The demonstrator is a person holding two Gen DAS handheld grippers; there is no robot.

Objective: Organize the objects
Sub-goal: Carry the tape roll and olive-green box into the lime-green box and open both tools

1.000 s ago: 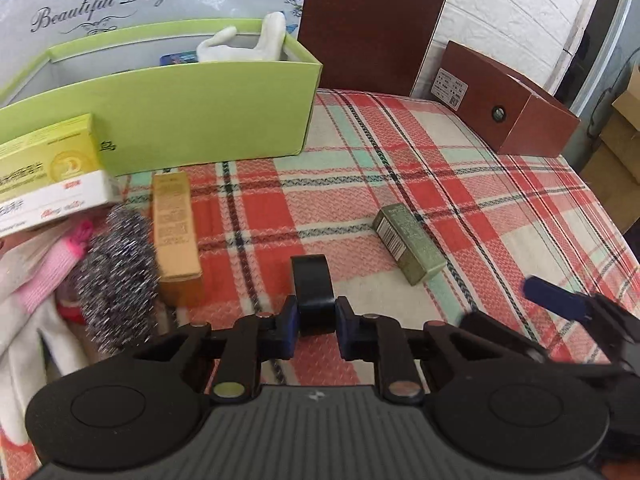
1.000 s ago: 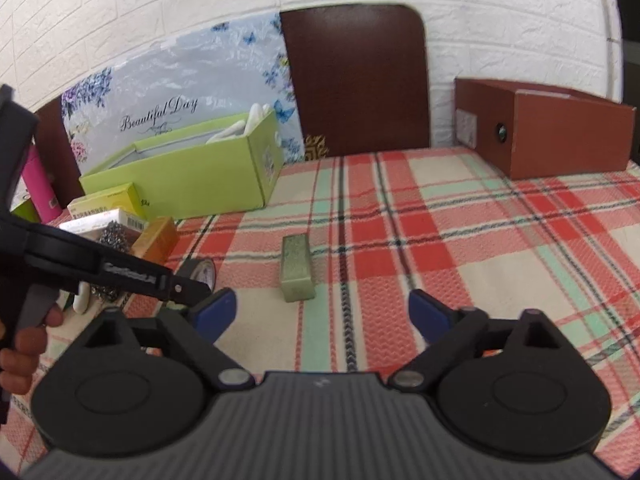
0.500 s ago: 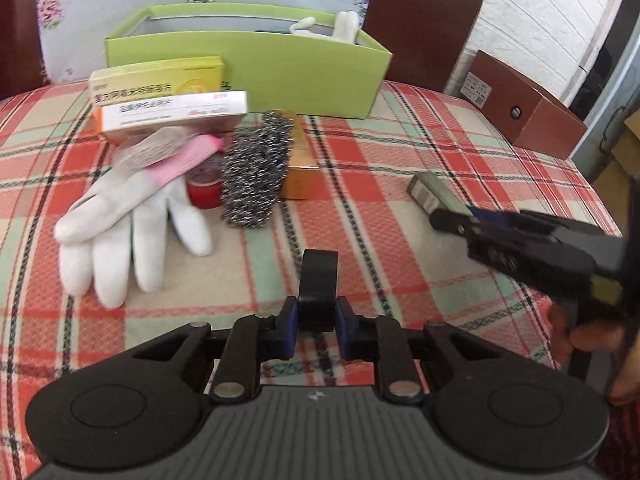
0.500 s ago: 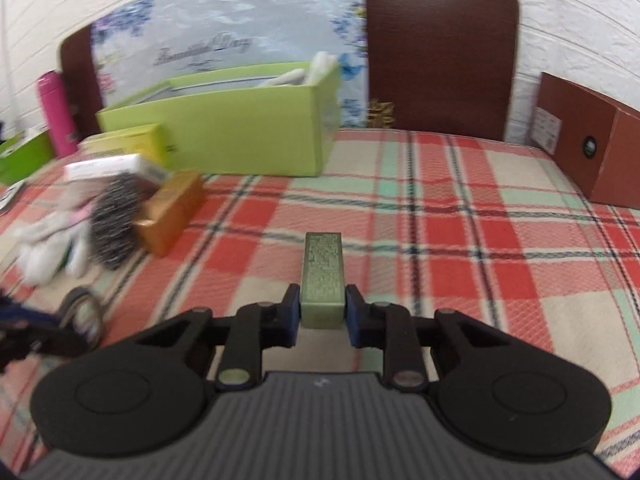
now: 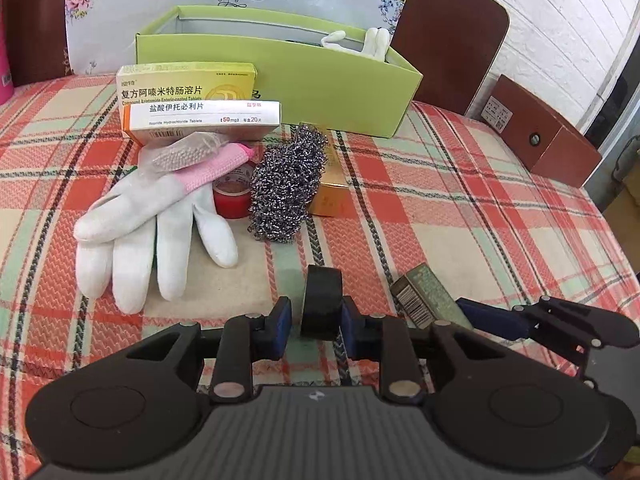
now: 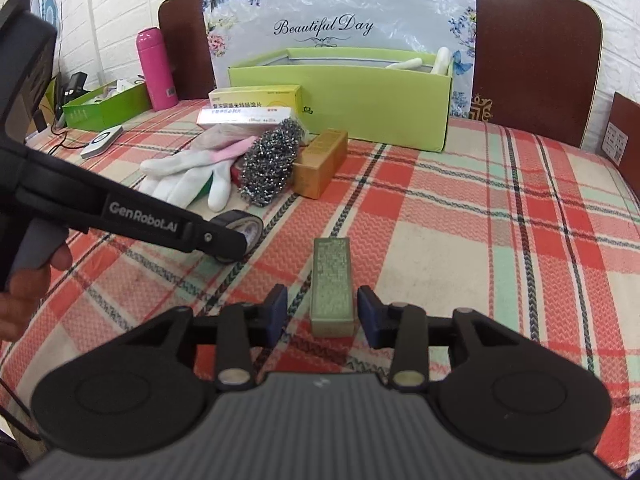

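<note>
A black tape roll stands on edge on the plaid cloth between the fingers of my left gripper. Its jaws are opening: a gap shows at the left pad and the roll rests by the right one. A small olive-green box lies flat between the pads of my right gripper. Those jaws are opening too, with a gap on each side of the box. In the left wrist view the same box lies just right of the roll. The lime-green bin stands at the back with white items in it.
Before the bin lie two medicine boxes, a white glove, a steel-wool scourer, a red tape roll and a gold box. A brown box sits at the right, a pink flask and a second green box at the left.
Half a second ago both grippers were shut, the left on the tape roll and the right on the olive box. Both have since parted their pads. The box now lies closer to the roll.
</note>
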